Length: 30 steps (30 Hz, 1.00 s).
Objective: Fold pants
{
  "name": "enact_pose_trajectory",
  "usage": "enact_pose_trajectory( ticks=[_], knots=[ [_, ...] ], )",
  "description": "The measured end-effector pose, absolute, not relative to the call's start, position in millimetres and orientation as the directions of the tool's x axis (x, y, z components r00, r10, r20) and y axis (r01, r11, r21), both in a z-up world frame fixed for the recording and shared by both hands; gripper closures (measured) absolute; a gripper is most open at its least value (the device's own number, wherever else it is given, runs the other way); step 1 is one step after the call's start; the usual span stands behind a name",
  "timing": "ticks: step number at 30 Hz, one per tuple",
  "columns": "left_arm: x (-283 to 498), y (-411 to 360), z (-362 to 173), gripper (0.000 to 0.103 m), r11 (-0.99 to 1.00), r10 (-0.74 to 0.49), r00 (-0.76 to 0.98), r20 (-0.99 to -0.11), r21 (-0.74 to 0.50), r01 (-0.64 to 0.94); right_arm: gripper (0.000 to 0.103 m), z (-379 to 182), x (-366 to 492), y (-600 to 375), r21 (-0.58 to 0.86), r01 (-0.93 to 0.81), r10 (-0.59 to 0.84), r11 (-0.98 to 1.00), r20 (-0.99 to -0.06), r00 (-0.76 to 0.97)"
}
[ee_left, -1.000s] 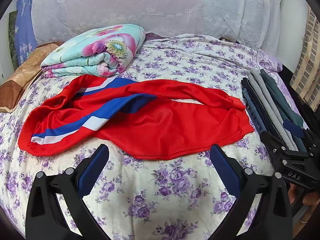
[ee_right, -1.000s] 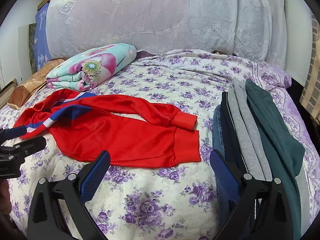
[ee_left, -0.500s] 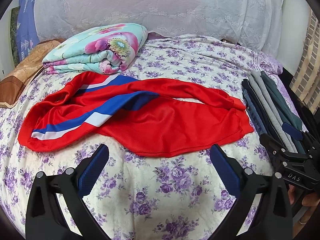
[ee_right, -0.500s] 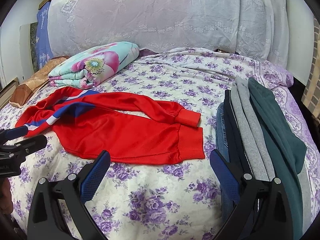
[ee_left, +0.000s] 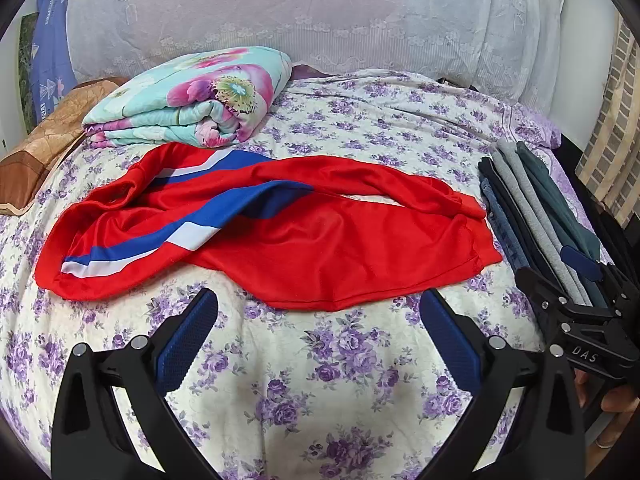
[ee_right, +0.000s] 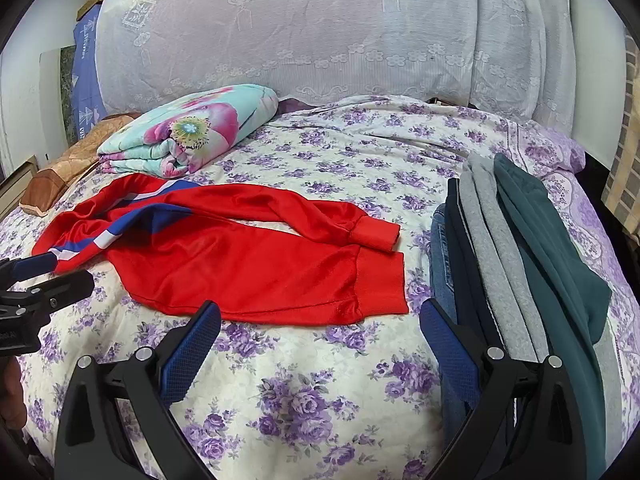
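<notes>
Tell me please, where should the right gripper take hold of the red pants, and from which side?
Probably at the near leg's ribbed cuff of the red pants. It lies flat, its lower corner free on the bedsheet, closest to the open right gripper. Come low from the near edge, slipping one finger under the hem. The upper cuff is bunched and farther away.

Red pants (ee_left: 304, 248) with blue-white side stripe, apparently unfolded, rumpled flat across floral bedspread (ee_left: 320, 380).

Red track pants (ee_left: 304, 240): one
Folded floral quilts (ee_left: 192, 100): one
Folded garments in the side stack (ee_right: 516, 256): about five
Grippers: two, left gripper (ee_left: 320, 336), right gripper (ee_right: 320, 340)
</notes>
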<state>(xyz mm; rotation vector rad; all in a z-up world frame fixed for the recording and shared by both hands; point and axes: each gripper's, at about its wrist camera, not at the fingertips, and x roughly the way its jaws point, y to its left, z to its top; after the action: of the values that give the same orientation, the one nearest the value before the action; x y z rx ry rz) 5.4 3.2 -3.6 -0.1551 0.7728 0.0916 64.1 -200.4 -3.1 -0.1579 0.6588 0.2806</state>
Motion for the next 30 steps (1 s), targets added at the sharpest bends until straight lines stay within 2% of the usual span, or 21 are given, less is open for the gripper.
enact_pose_trajectory(
  ticks=[30],
  knots=[
    [9.0,5.8,-9.2,0.005,0.985,0.024,0.705,-0.709,-0.102,-0.136,0.003,-8.6,66.1,-201.9,-0.054,-0.298,0.197,0.953,-0.636,0.746]
  ],
)
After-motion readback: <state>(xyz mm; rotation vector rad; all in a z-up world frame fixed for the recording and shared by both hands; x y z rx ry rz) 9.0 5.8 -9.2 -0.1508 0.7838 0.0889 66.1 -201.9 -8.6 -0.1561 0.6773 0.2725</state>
